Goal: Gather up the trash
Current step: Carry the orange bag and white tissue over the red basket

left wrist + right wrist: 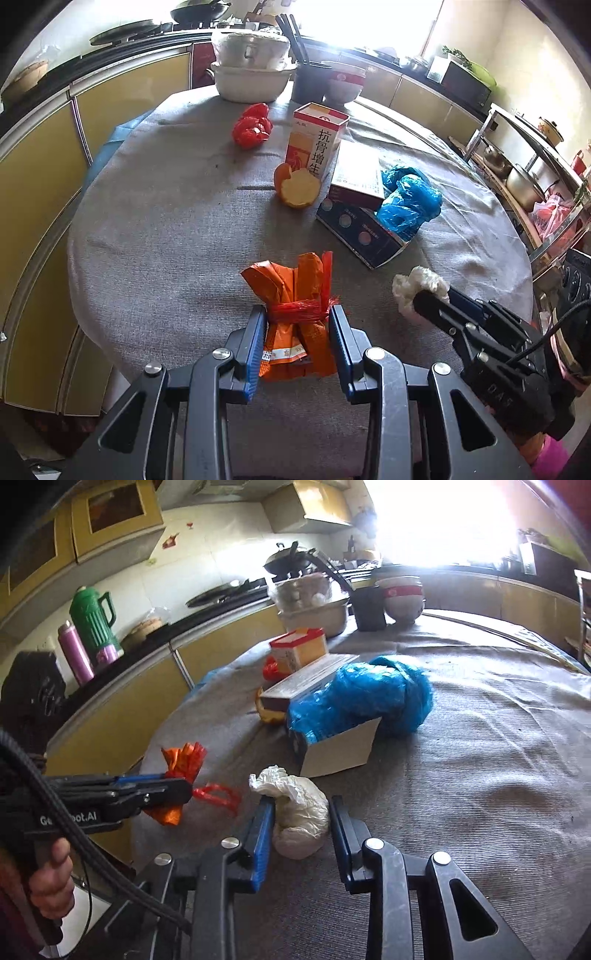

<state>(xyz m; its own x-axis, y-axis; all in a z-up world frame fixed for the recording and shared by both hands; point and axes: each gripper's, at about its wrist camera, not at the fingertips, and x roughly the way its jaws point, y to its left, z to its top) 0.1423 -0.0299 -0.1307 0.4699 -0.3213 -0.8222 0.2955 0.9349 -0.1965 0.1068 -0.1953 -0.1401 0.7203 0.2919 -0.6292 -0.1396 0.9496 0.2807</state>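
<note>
Two grippers work grey-clothed round table (155, 229). Our left gripper (297, 325) pinches orange crumpled plastic packet bound with red string (295, 321), fingers pressing at tied waist, near table's front edge. Our right gripper (301, 821) straddles white crumpled plastic bag (299, 812); left pad touching, right pad apart, so not clamped. We judge both light, soft, slippery; grip bunched middle. Blue plastic bag (408, 203) waits atop dark cardboard box (360, 236).
</note>
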